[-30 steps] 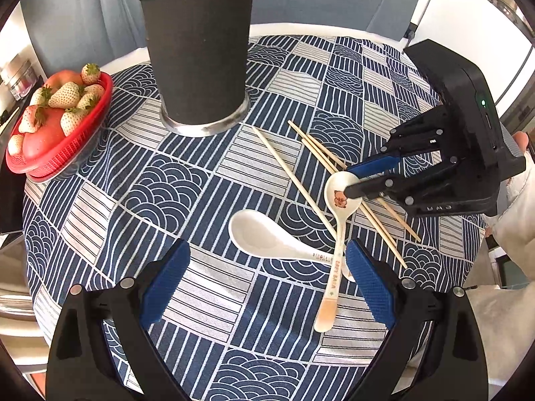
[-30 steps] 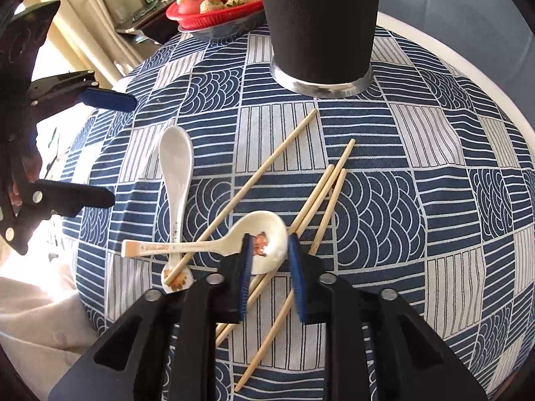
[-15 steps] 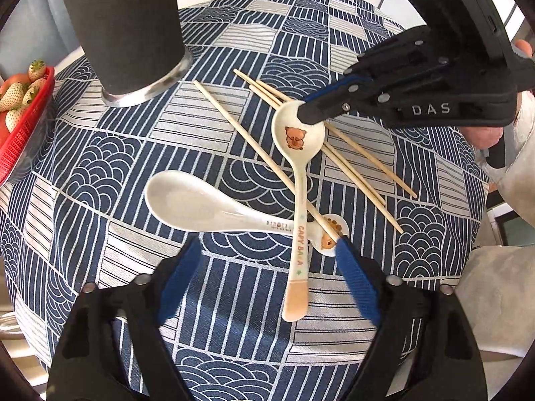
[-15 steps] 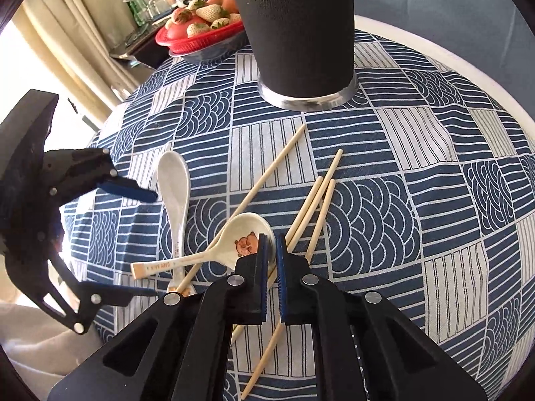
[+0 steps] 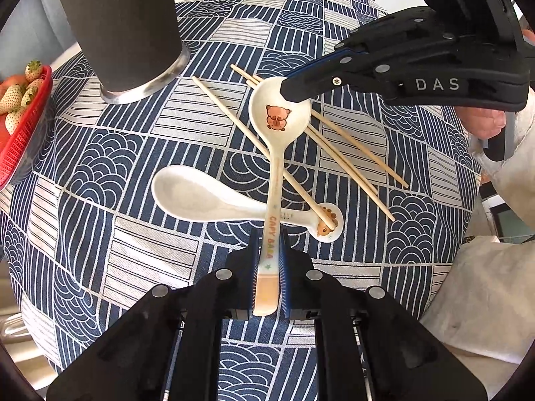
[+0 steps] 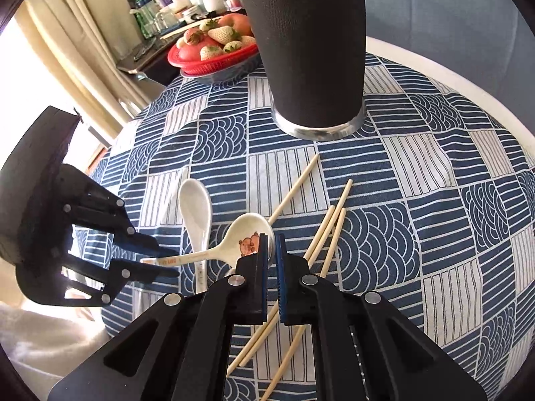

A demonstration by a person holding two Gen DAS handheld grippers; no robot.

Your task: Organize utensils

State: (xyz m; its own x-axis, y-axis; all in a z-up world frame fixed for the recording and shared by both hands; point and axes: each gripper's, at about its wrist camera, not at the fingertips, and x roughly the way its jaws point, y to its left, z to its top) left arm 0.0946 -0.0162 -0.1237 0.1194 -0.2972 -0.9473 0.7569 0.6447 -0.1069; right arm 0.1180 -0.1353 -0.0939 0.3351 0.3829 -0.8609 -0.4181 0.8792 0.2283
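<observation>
The printed spoon [image 5: 280, 123] bears a small brown animal picture in its bowl and the coloured letters "CAPY BARA" running down its handle. In the left wrist view its long axis runs near to far: the handle end sits near, between the blue pads of the left claw [image 5: 267, 267], and the bowl lies far, facing up. The left claw's jaws have just been closing and now press on that handle from both sides. The right claw [image 6: 271, 260] reaches in from the right of that view, its black body marked "DAS", and its narrowly closed pads pinch the far-right rim of the same spoon's bowl.

A plain white spoon [image 5: 200, 193] lies under the printed one, crossing it almost at a right angle: bowl to the left, handle to the right, ending in a round tip with another animal picture. Small writing on its handle is too fine to read.

Four chopsticks [image 5: 347, 157] lie on the blue-and-white patterned cloth [image 5: 100, 173] of the surface, slanting from far left to near right; one passes beneath the printed spoon's handle and rests its end on the white spoon's tip.

A tall black holder [image 6: 311, 53] stands upright at the far side, a red basket [image 6: 214, 60] of strawberries just left of it.
</observation>
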